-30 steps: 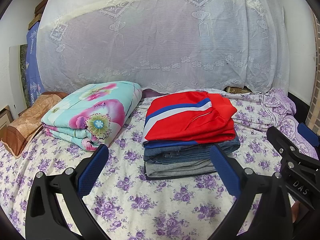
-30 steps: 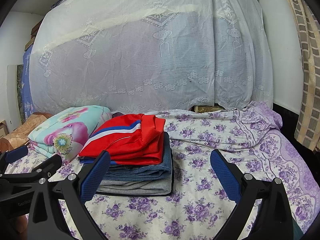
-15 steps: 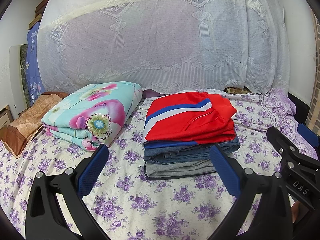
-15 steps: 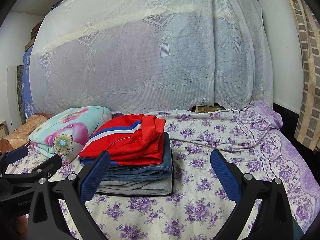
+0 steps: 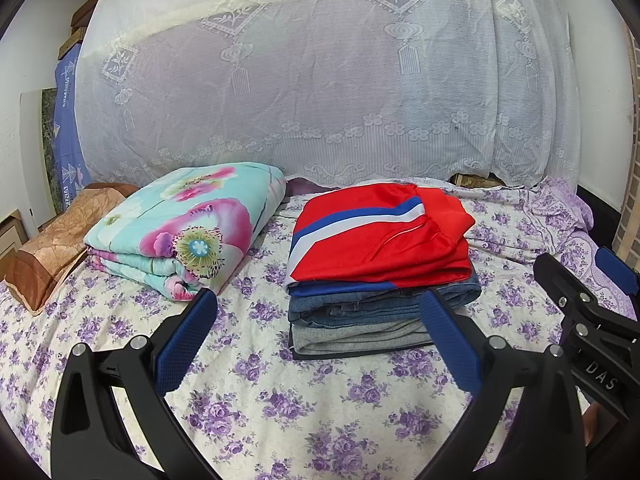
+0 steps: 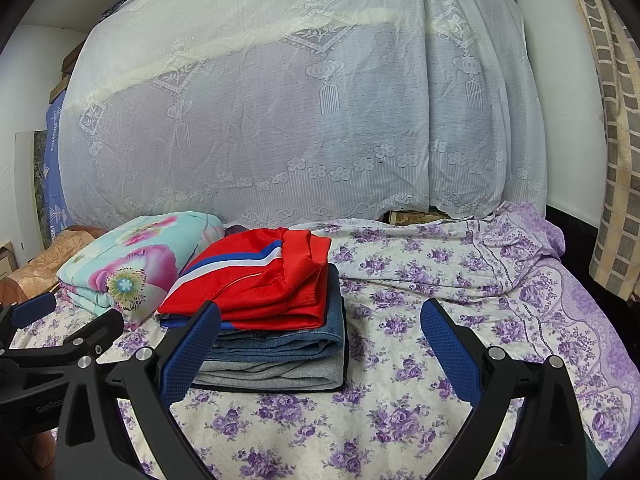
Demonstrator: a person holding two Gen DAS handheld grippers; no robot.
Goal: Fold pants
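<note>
From where I stand the folding looks done: the red track pants with a blue and white stripe [image 5: 380, 236] lie folded on top of 3 other folded garments, just ahead of the left gripper [image 5: 316, 336] and ahead-left of the right gripper [image 6: 320, 340], both spread apart and empty.

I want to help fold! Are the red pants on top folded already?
Folded: the red pants with blue-white stripe lie doubled, topping the clothes stack.

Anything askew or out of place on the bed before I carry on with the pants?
Nothing stands out. The stack of folded pants sits squarely on the floral bedsheet, red pair on top, edges roughly aligned. The folded quilt lies beside it, apart. Left gripper and right gripper are open, holding nothing.
</note>
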